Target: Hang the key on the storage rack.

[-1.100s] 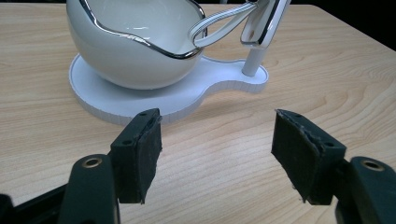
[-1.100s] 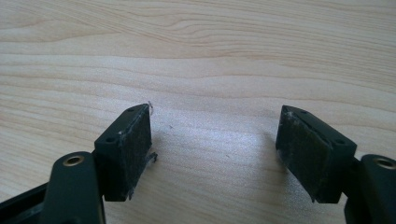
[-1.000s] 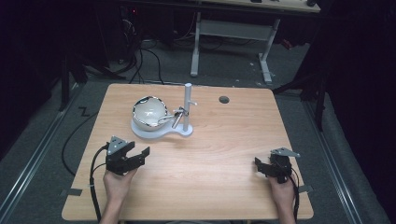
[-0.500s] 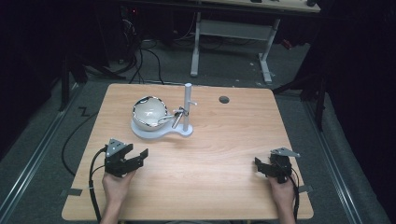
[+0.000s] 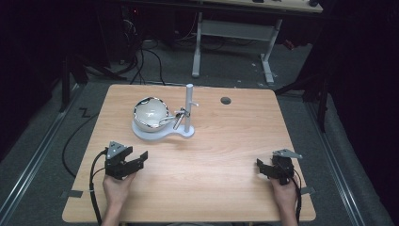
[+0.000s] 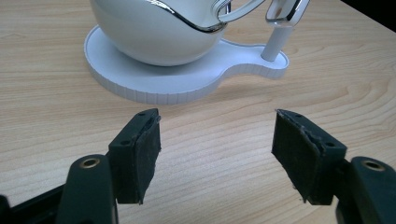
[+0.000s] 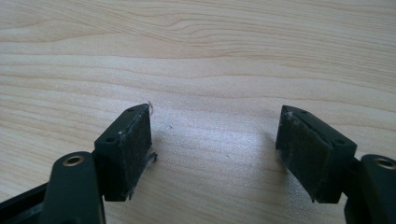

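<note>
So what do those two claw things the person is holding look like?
Both are black. The left gripper and the right gripper each have two flat jaws with dark, rough pads and brass-coloured screws. A grey three-cornered plate sits on top of each, and a black cable trails back past the bare forearms.

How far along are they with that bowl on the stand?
Nothing looks done yet. The bowl sits on its white stand, untouched. The left gripper and right gripper are both open and empty, low over the table near its front edge. Everything is left to do.
</note>
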`<act>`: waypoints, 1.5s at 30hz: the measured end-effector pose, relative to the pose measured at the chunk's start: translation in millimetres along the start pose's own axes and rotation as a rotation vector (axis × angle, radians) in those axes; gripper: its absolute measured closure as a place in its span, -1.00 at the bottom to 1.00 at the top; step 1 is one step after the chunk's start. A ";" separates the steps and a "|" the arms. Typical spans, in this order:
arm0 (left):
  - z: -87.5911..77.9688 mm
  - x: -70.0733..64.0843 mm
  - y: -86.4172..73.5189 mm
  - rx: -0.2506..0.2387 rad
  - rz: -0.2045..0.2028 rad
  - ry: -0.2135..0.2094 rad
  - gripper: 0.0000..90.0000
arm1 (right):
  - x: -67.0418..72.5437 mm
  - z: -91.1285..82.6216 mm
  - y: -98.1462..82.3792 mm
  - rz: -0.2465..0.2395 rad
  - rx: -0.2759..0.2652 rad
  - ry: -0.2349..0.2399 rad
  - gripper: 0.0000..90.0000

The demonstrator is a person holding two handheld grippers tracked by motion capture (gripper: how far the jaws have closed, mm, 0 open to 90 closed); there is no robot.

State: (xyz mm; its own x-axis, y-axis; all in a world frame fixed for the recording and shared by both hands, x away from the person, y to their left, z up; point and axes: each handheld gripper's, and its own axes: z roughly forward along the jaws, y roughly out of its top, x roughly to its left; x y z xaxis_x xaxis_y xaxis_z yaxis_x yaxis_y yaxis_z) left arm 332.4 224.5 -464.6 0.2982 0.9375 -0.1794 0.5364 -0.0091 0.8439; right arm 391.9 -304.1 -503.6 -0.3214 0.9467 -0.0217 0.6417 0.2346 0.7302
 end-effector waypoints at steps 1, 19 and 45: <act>0.8 0.2 -1.0 0.002 -0.001 0.003 -0.27 | 0.0 0.1 0.0 0.000 -0.001 -0.001 -0.40; 12.0 3.2 -8.1 0.030 0.009 0.040 -0.27 | 0.0 0.0 0.0 0.000 0.000 0.000 -0.40; 32.3 1.6 -17.4 0.080 0.024 0.063 -0.27 | 0.0 0.0 0.0 0.000 0.000 0.000 -0.40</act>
State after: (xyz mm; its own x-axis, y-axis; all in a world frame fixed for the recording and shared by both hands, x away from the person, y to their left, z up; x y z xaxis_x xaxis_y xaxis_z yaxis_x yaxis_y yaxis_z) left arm 349.0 214.9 -495.9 0.2626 0.9568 -0.1250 0.5917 -0.0573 0.8041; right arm 391.9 -304.1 -503.6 -0.3210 0.9468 -0.0216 0.6418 0.2342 0.7302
